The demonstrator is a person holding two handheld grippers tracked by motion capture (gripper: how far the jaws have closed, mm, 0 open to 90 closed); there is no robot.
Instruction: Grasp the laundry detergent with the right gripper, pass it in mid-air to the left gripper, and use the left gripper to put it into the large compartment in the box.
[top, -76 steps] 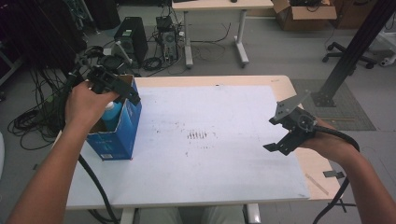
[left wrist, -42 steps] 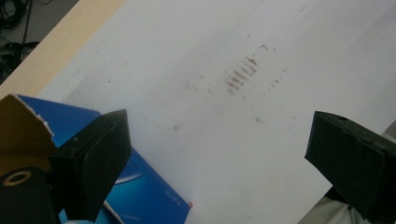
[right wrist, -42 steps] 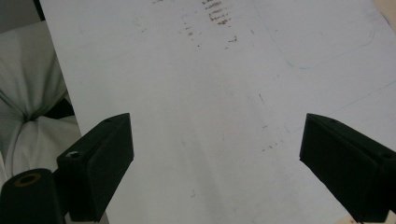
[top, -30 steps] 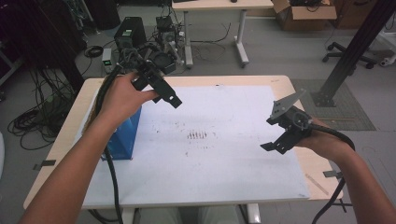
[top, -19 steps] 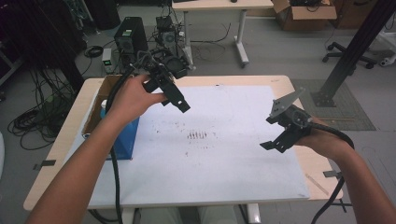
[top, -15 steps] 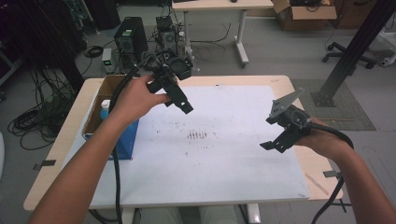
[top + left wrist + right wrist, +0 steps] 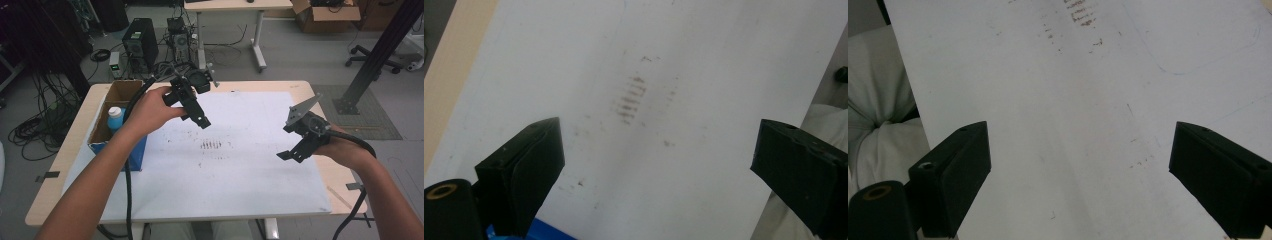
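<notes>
- The bottle, white-capped and light blue, stands upright in the open cardboard box at the worktop's left edge.
- It looks like light, smooth, slightly slippery plastic; grip the body below the cap.
- Left hand-held gripper hovers near the box, jaws wide apart, empty.
- Right hand-held gripper hangs near the right edge, jaws wide apart, empty.

Bottle in box, table's left edge.
</notes>
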